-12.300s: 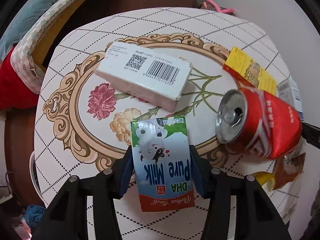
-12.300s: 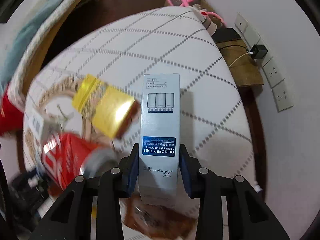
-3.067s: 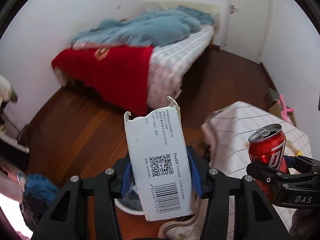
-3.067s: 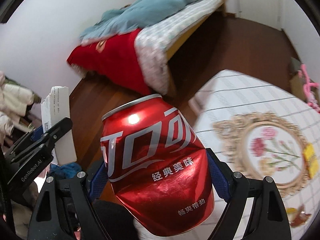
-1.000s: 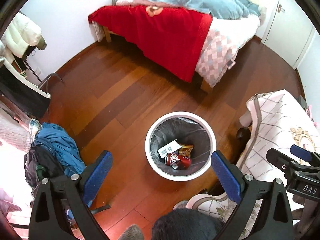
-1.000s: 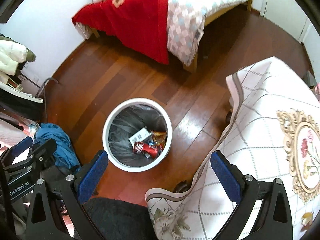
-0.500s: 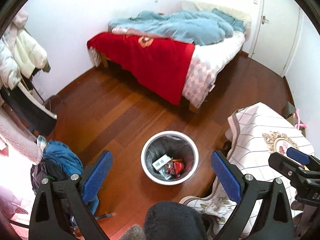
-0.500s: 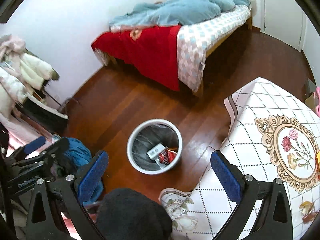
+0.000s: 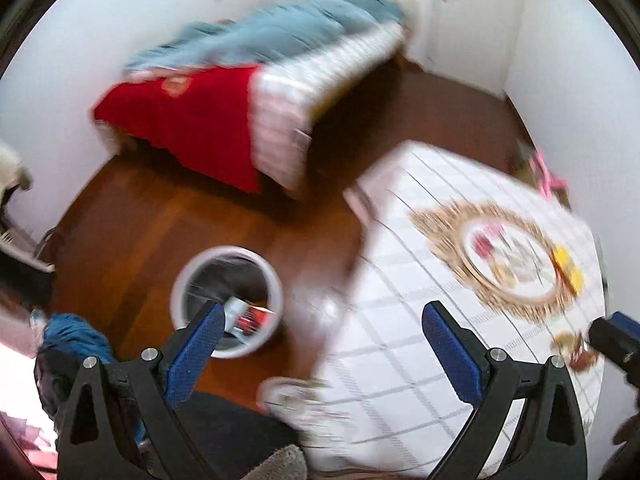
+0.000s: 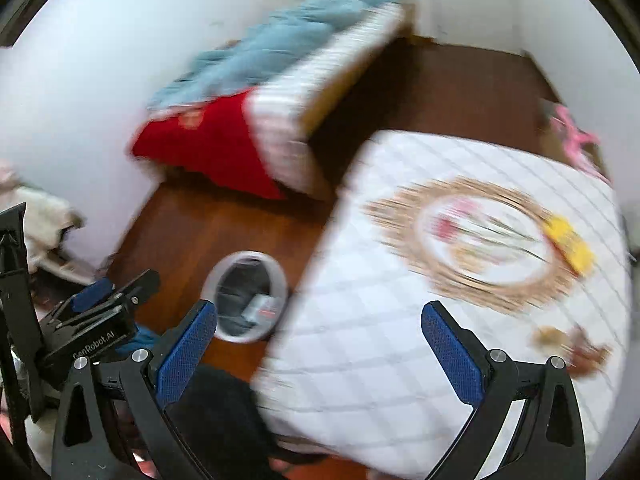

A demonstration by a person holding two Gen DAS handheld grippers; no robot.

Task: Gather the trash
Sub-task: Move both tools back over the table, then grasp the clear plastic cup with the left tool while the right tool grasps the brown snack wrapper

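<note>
Left wrist view: left gripper (image 9: 320, 334) jaws spread wide, empty, above bare floor (image 9: 132, 224) between bin (image 9: 227, 300) rim and table (image 9: 400, 320) edge; right gripper (image 10: 318, 330) likewise agape, empty.

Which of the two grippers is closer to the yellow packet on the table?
Right. In the left wrist view the right gripper reaches over the table just below the yellow packet; the left gripper hangs beside the bin.

Red blanket (image 9: 192, 128), white bin (image 9: 227, 301)
</note>
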